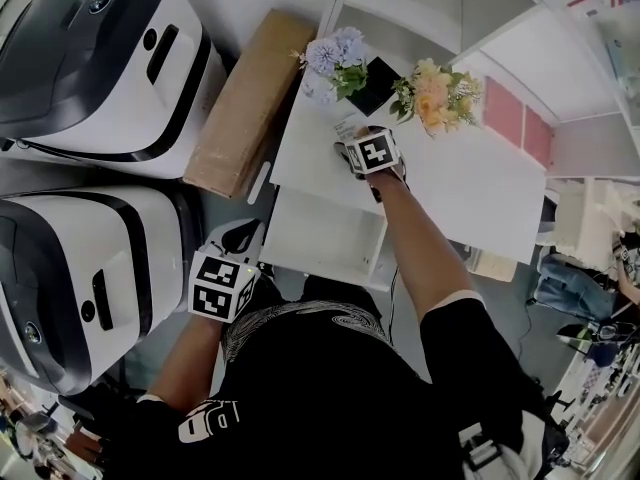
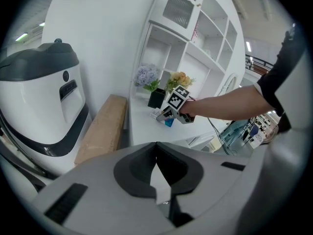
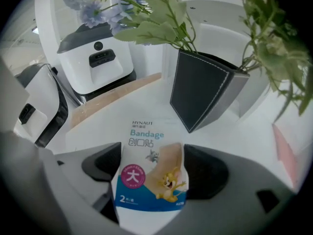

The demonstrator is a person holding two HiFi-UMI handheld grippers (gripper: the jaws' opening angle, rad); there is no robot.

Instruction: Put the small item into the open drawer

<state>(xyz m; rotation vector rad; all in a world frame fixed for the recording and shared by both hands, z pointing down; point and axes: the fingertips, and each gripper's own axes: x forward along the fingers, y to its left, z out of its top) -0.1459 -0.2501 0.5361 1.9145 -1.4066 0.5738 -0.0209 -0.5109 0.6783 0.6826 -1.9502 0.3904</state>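
Right gripper (image 3: 152,161), jaws spread astride the bandage packet (image 3: 149,173) on the white desk (image 3: 98,131); left gripper (image 2: 157,153), jaws together.

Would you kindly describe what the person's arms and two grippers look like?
The left gripper and right gripper have pale grey bodies with black jaw pads. Each carries a white cube printed with black square markers. The person wears a black short-sleeved top with white print and a pale sleeve edge. A thin dark cable hangs by the right forearm.
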